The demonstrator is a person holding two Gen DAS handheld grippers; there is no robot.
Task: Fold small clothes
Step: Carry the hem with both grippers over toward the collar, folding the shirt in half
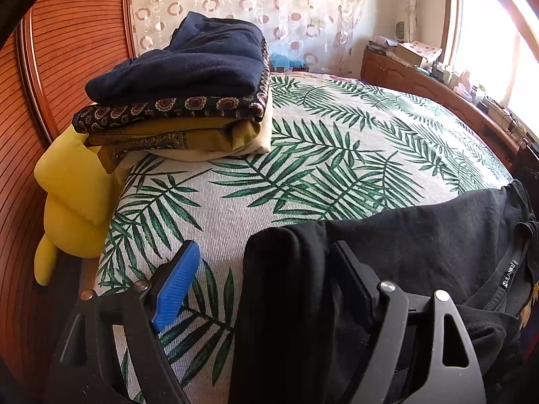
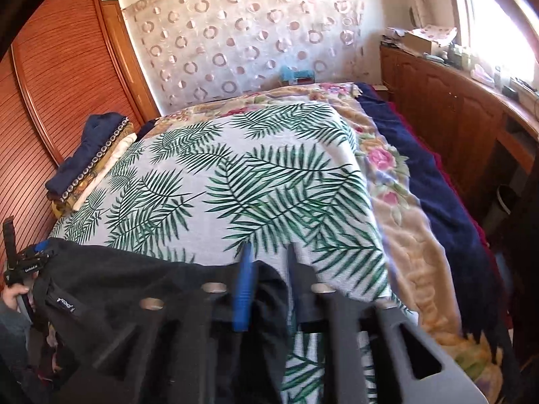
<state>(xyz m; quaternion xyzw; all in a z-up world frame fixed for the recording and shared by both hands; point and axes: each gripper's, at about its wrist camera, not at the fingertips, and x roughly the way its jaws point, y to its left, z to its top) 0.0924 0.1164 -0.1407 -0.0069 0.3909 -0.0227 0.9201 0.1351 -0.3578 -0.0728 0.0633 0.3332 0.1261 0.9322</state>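
— So where did the black garment (image 1: pixel 421 252) lie?
— Between the left tool (image 1: pixel 266 279)'s spread, released fingers, on the bed (image 1: pixel 337 141).
— And the right tool (image 2: pixel 269 289)?
— Blurred; garment edge between its fingers, grip unclear.

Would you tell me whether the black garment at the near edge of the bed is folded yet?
Not neatly folded: the black garment lies bunched, one edge doubled over, label showing, unlike the folded stack.
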